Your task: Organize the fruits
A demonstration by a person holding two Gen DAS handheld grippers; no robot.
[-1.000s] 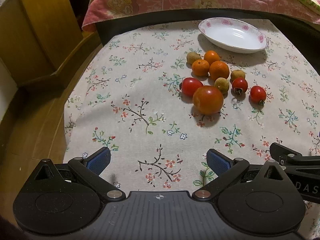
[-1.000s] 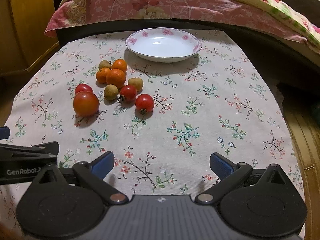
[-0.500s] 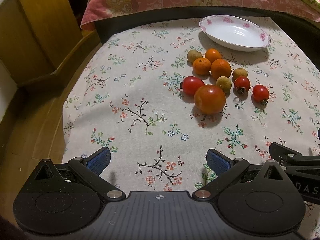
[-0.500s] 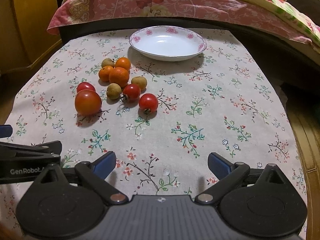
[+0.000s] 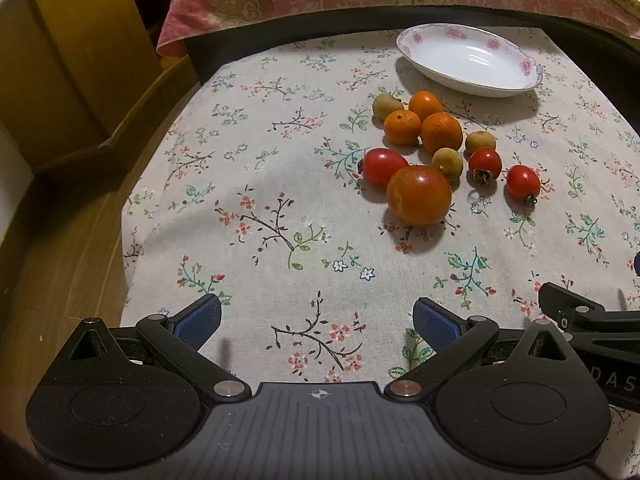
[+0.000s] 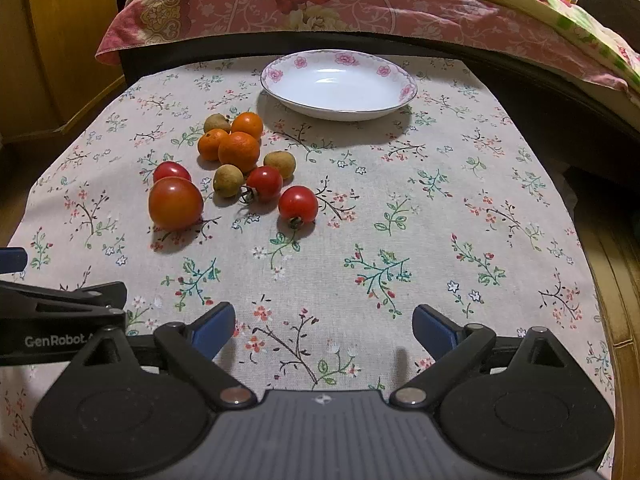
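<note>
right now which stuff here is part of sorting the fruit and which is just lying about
Part of the job:
large tomato
three small tomatoes
three oranges
three brown fruits
white dish
left gripper, right gripper, both open

Just lying about:
floral tablecloth
pink quilt
wooden cabinet

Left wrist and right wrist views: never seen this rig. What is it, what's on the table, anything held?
No robot arm: a person holds a two-finger gripper in each hand, with a fisheye camera on each looking along its blue-padded fingers. The left gripper and right gripper are both open and hold nothing. On the floral tablecloth lies a cluster of fruit: a large tomato, smaller cherry tomatoes, three mandarins and small brown round fruits, perhaps longans. Behind them stands an empty white bowl with a pink-flowered rim.
</note>
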